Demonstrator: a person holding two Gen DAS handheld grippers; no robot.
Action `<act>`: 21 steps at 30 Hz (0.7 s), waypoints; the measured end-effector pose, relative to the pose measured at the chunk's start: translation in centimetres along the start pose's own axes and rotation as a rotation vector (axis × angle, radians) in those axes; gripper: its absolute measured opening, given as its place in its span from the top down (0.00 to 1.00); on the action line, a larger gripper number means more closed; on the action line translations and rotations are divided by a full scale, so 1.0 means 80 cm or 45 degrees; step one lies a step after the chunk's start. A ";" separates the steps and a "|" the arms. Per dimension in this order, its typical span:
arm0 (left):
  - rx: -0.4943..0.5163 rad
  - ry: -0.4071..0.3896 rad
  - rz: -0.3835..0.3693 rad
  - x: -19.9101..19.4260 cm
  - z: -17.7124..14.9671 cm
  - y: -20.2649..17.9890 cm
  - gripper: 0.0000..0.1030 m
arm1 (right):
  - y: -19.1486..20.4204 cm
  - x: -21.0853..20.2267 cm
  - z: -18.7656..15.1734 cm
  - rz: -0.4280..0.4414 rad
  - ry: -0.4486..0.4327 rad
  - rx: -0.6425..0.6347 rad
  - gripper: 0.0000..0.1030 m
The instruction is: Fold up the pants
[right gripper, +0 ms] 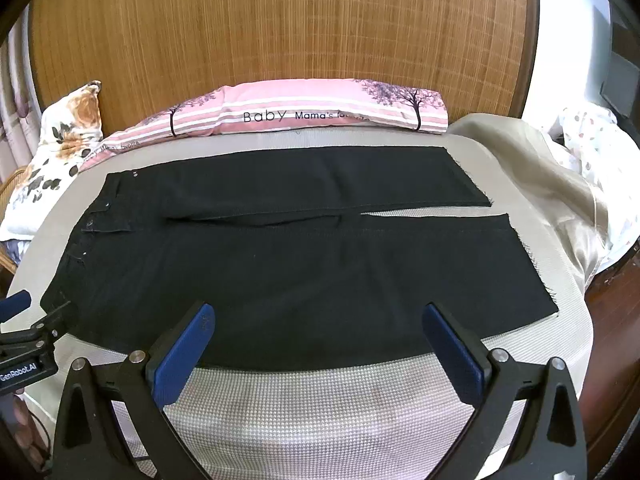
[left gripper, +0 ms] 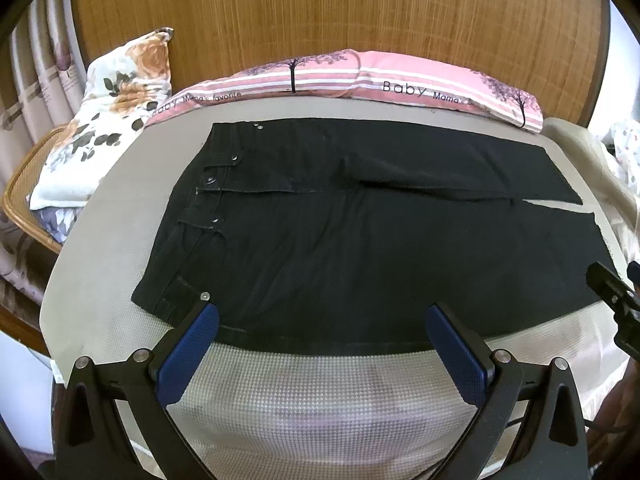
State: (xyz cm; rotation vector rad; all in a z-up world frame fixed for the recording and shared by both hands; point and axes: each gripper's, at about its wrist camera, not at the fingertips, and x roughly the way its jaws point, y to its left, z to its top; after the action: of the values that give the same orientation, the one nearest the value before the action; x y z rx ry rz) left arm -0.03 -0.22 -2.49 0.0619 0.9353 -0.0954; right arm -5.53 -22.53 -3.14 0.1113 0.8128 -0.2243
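Note:
Black pants (left gripper: 360, 240) lie spread flat on the bed (left gripper: 320, 400), waistband to the left and both legs running right, side by side. My left gripper (left gripper: 322, 320) hangs open over the near edge by the waistband, nothing between its blue pads (left gripper: 188, 356). In the right wrist view the same pants (right gripper: 300, 260) fill the middle, with the leg hems at the right. My right gripper (right gripper: 318, 320) is open above the near leg's edge, holding nothing. Each gripper shows at the side of the other's view: the right one (left gripper: 616, 300), the left one (right gripper: 28, 328).
A pink striped pillow (right gripper: 312, 112) lies along the wooden headboard (right gripper: 280, 32). A floral pillow (left gripper: 108, 120) leans at the left over a wicker edge (left gripper: 20, 200). A beige cloth (right gripper: 540, 184) is bunched at the bed's right side.

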 end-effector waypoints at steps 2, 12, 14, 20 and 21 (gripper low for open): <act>0.003 0.006 0.004 0.001 0.000 0.000 0.01 | 0.000 0.001 0.000 -0.004 0.006 0.003 0.00; 0.020 0.038 0.017 0.008 -0.001 -0.002 0.01 | -0.002 0.005 0.001 -0.003 0.030 0.005 0.00; 0.021 0.044 0.018 0.010 -0.001 -0.002 0.01 | -0.002 0.005 0.001 0.000 0.033 0.006 0.00; 0.018 0.050 0.022 0.011 -0.002 -0.002 0.01 | -0.001 0.005 0.000 -0.001 0.033 0.004 0.00; 0.018 0.052 0.021 0.011 -0.002 -0.002 0.01 | -0.001 0.005 0.000 -0.001 0.035 0.004 0.00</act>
State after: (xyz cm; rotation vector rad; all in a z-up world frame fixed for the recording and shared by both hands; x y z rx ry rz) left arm 0.33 -0.40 -3.32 0.0851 0.9746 -0.0858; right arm -5.25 -22.71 -3.45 0.1171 0.8397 -0.2256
